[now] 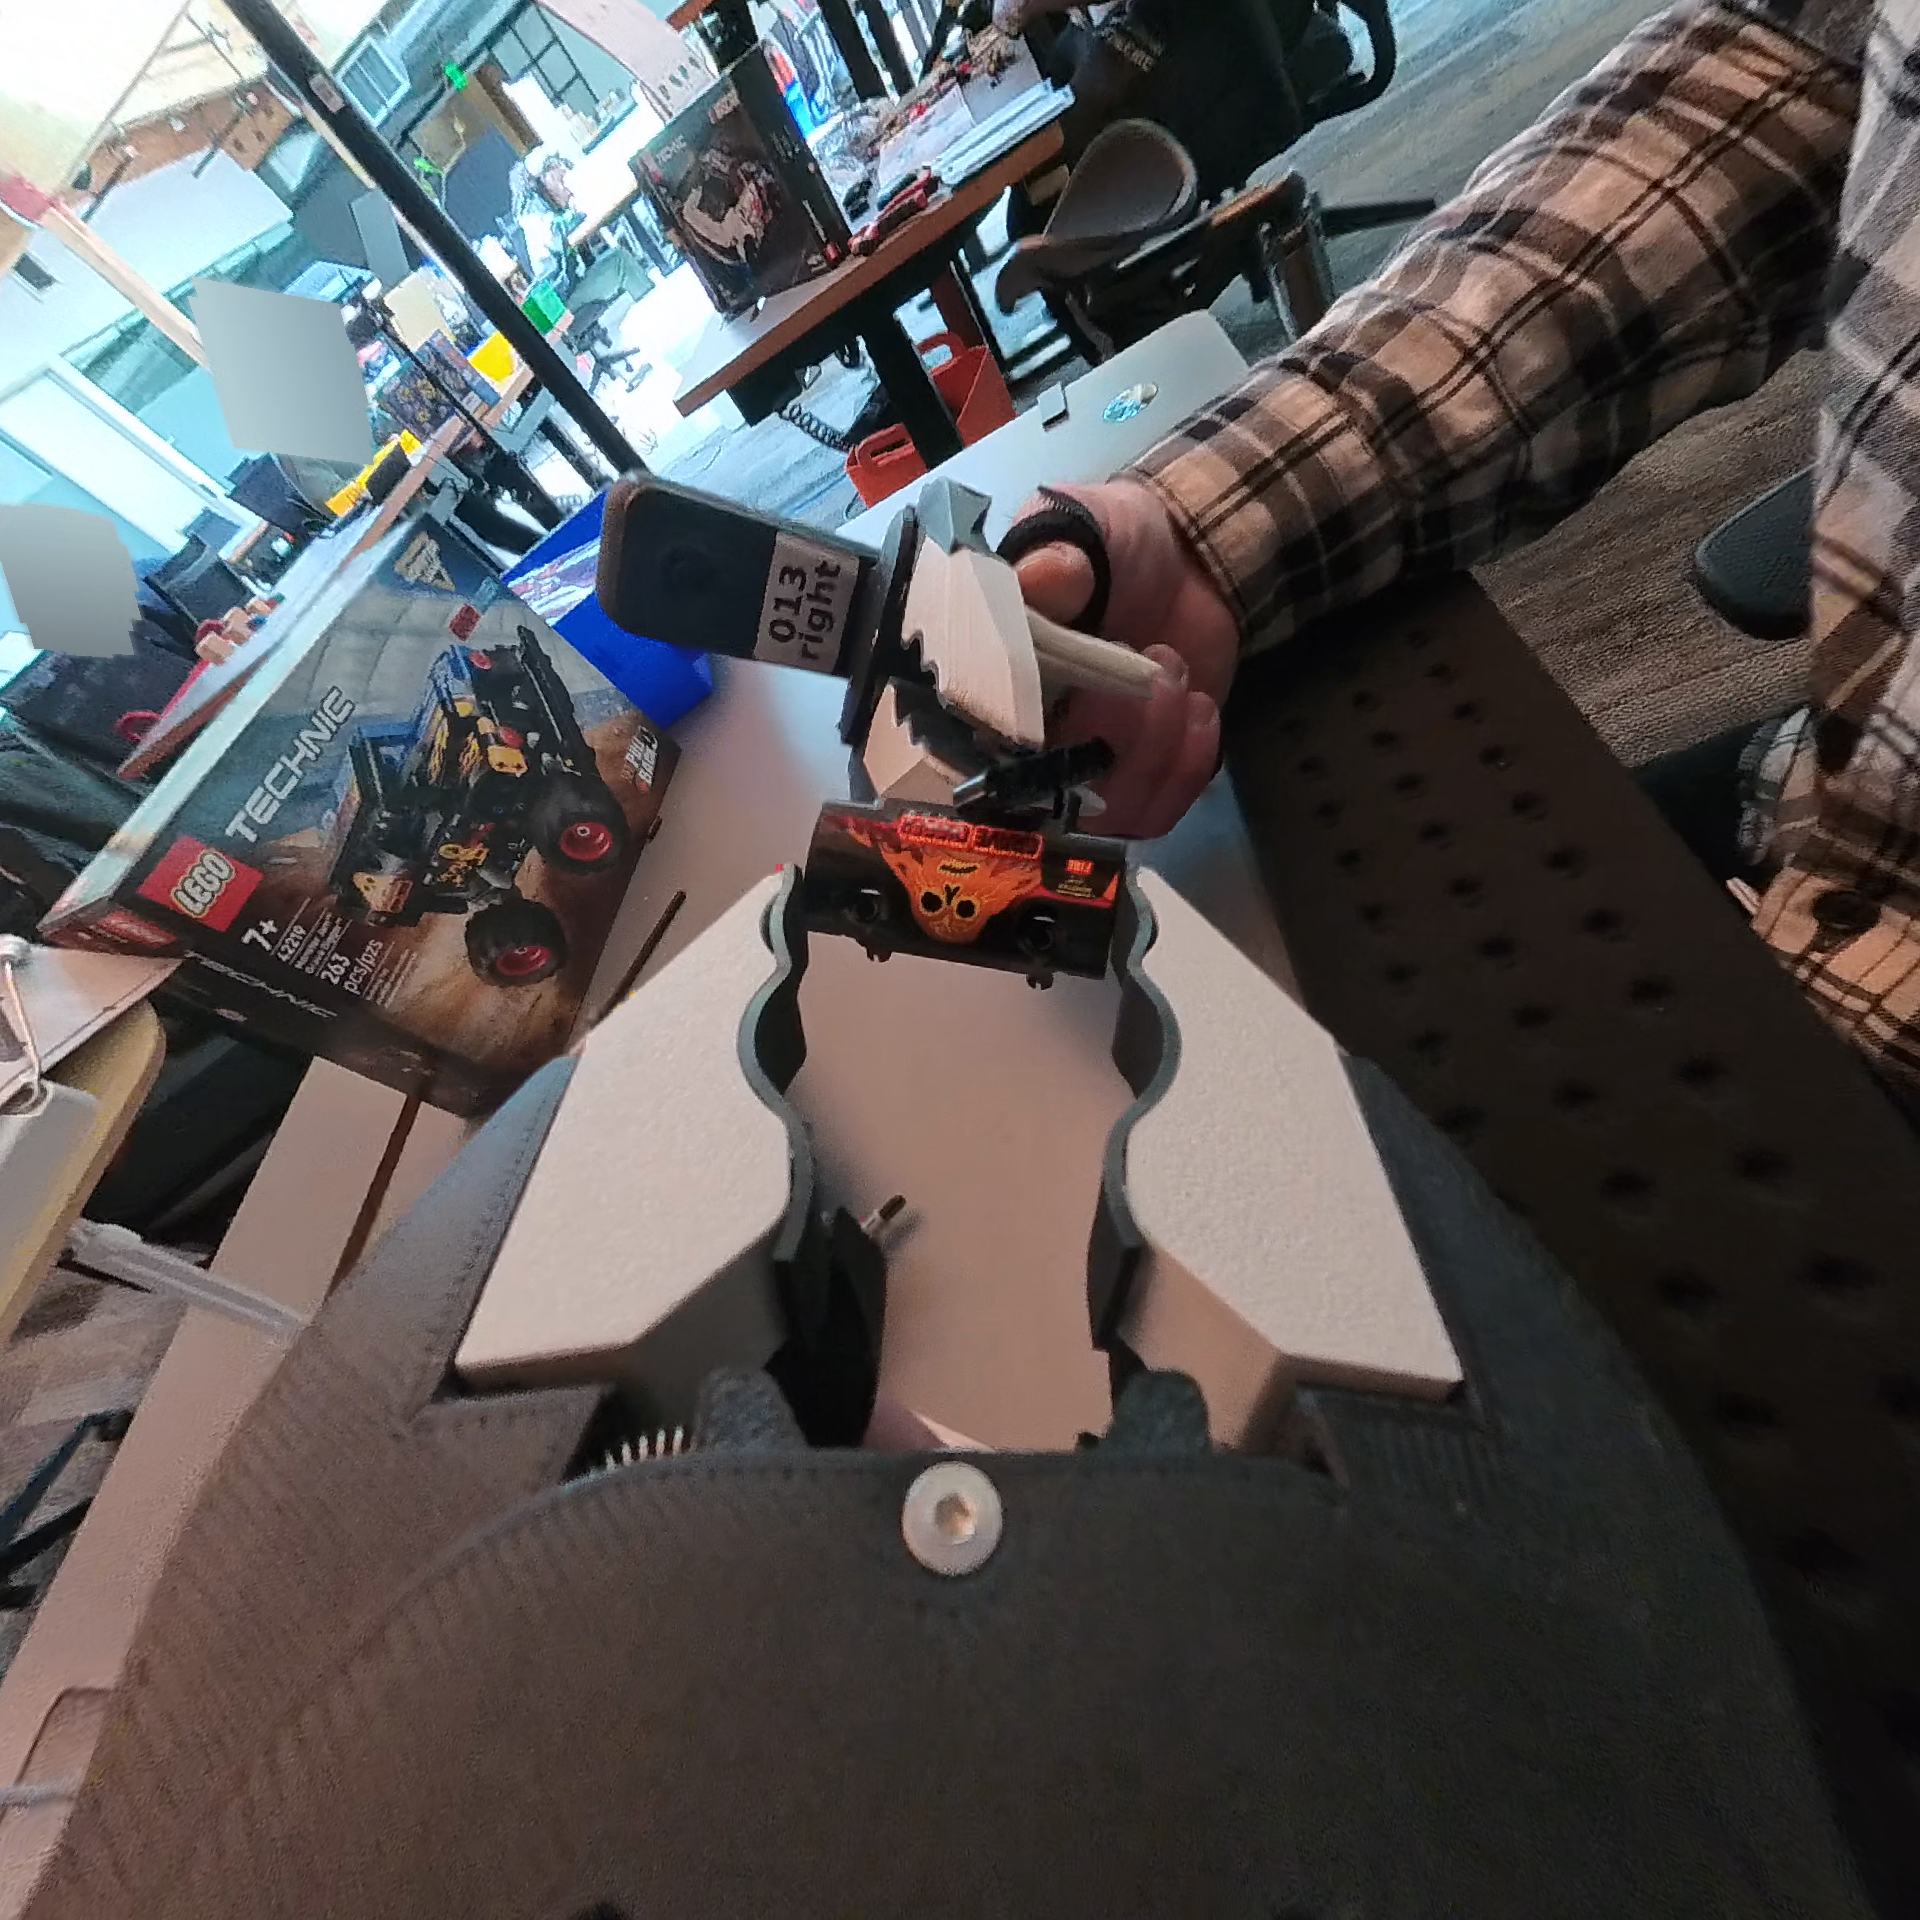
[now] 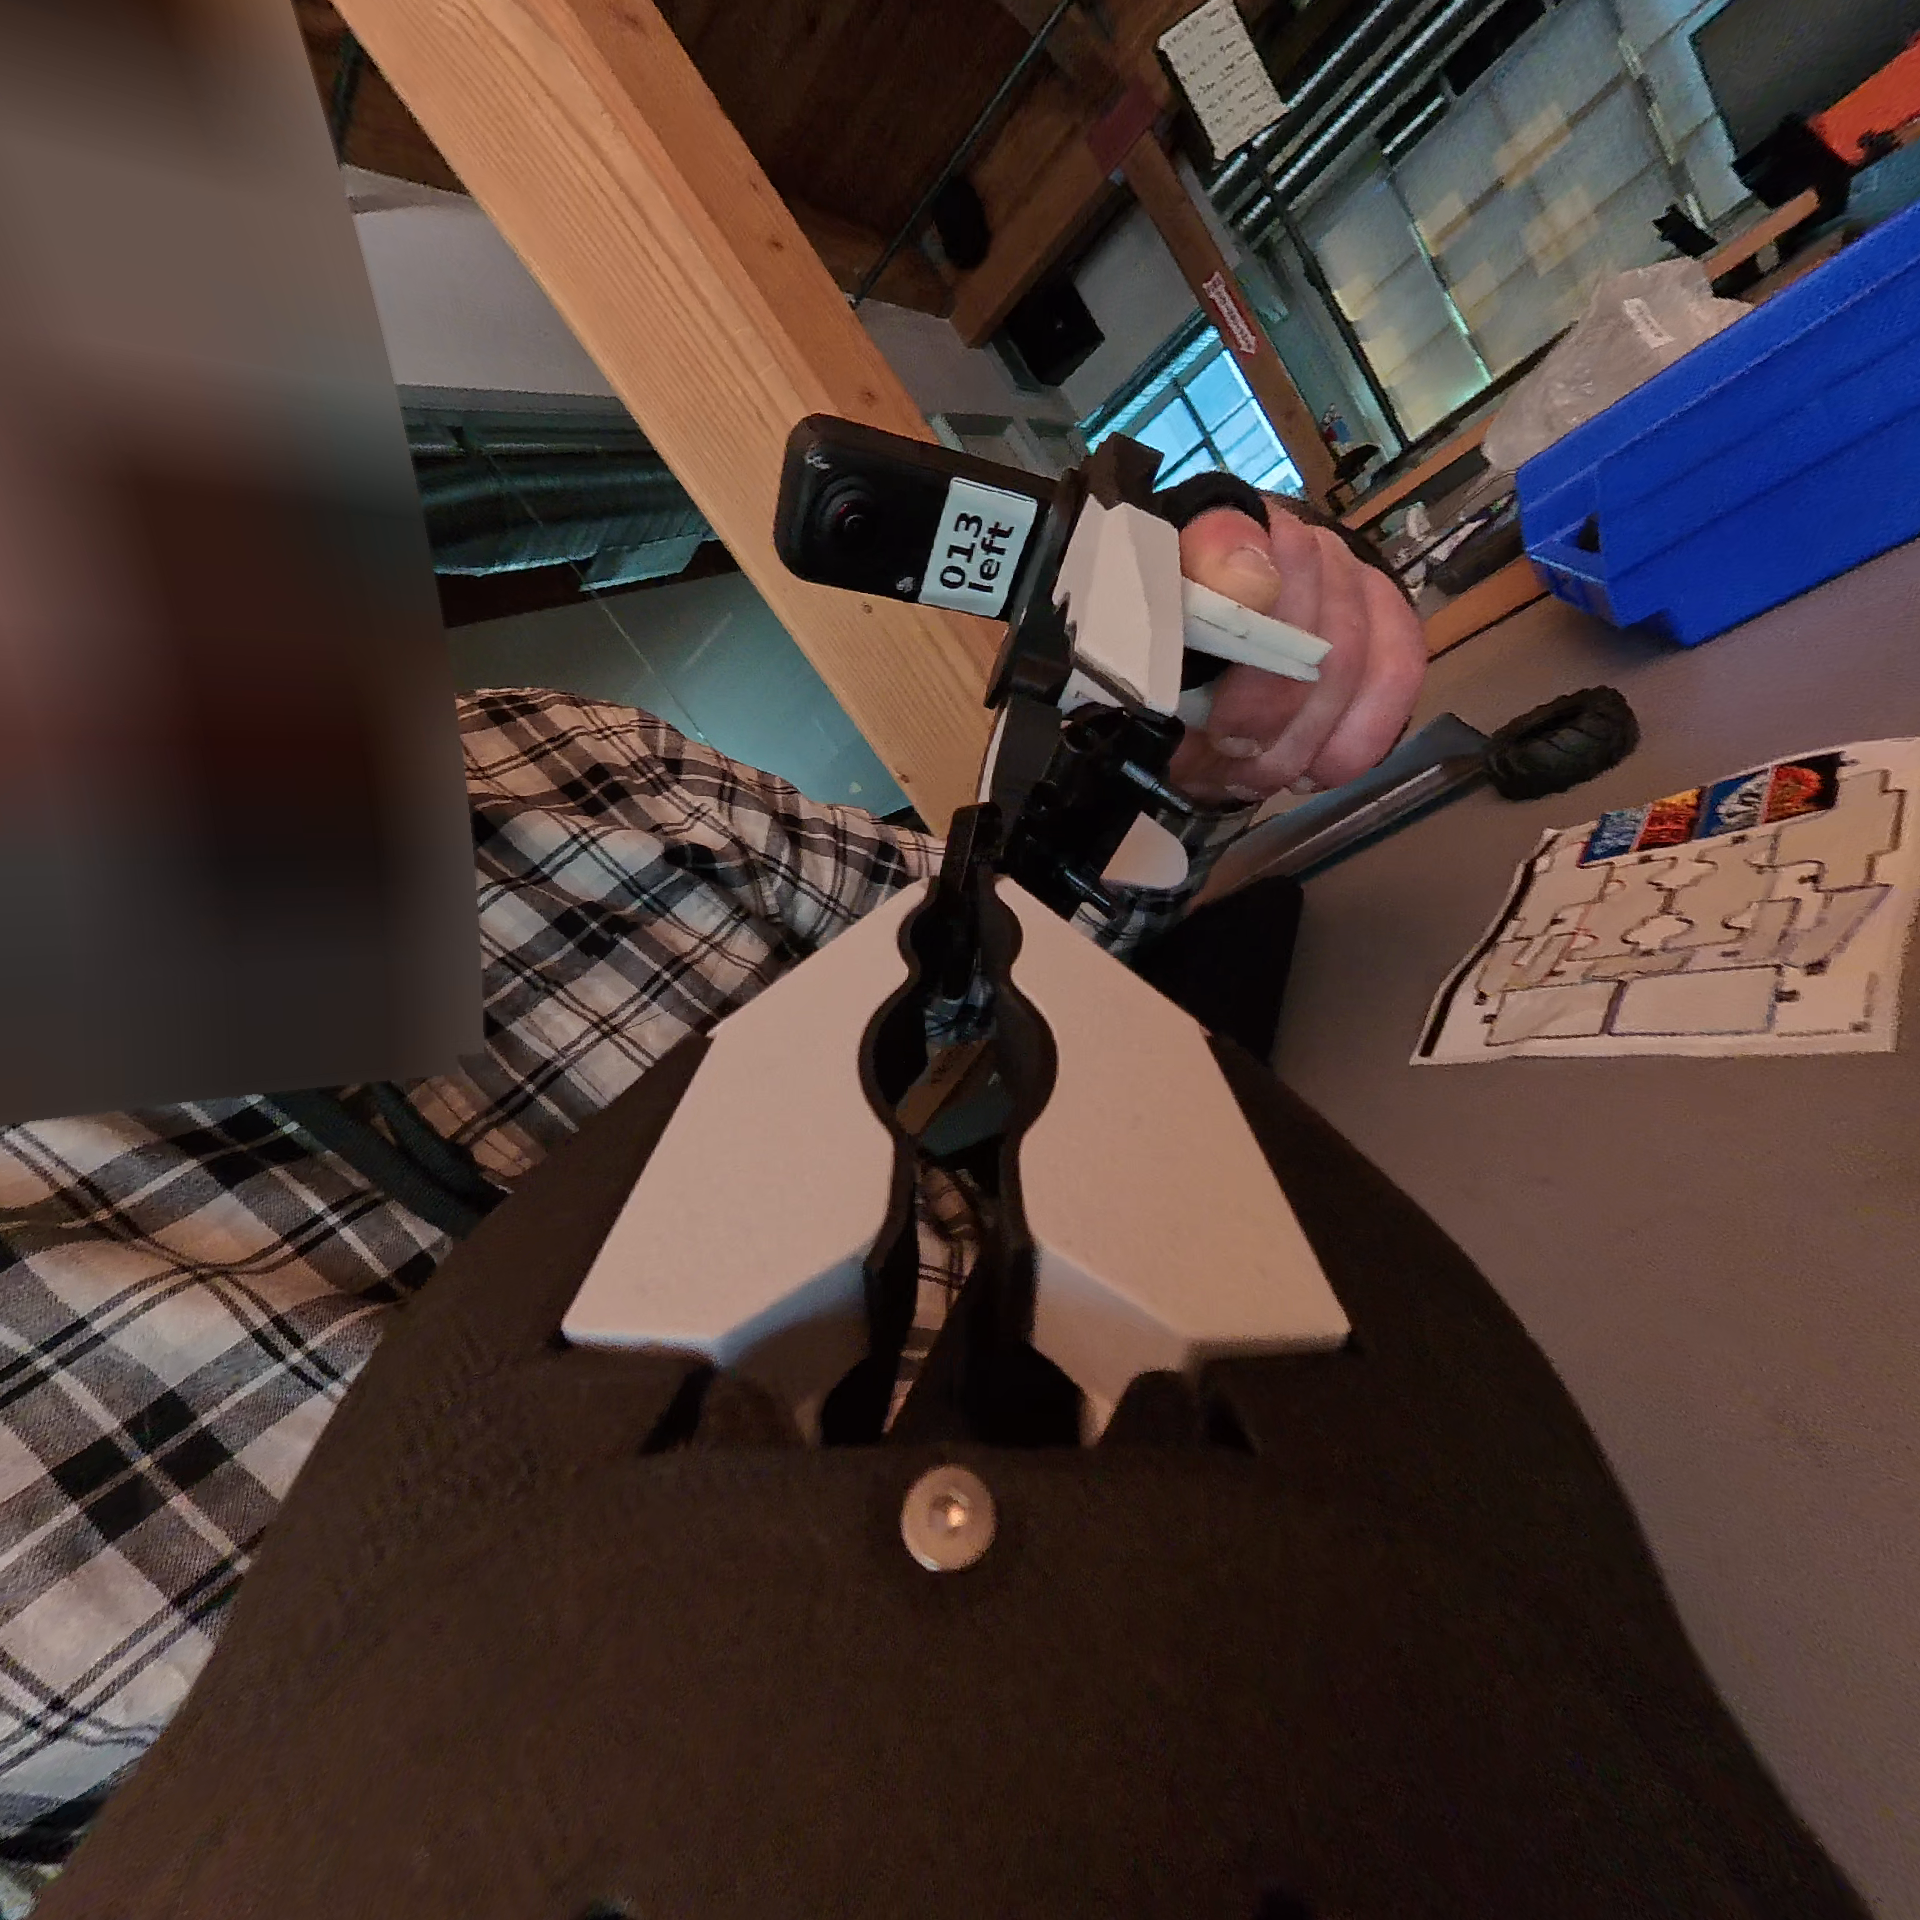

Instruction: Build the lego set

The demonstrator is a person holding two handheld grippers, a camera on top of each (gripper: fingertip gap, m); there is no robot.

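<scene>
My left gripper [image 1: 961, 920] is shut on a black lego panel [image 1: 966, 899] with an orange flame sticker, held above the grey table [image 1: 727, 769]. My right gripper [image 2: 966, 894] is shut on a small black lego piece [image 2: 961, 847] and holds it against the panel's top edge. In the left wrist view the right gripper [image 1: 987, 769] comes in from above with that black piece [image 1: 1023, 779]. In the right wrist view the left gripper [image 2: 1060, 800] shows beyond, with the panel's black pinned back [image 2: 1091, 779].
A lego box [image 1: 353, 831] lies at the left of the table, with a blue bin [image 2: 1714, 468] behind it. A sticker sheet [image 2: 1662, 914] and a black tyre [image 2: 1558, 743] lie on the table. A person's plaid sleeve [image 1: 1507, 343] reaches in from the right. Less than 4 cm separates the two grippers' tips.
</scene>
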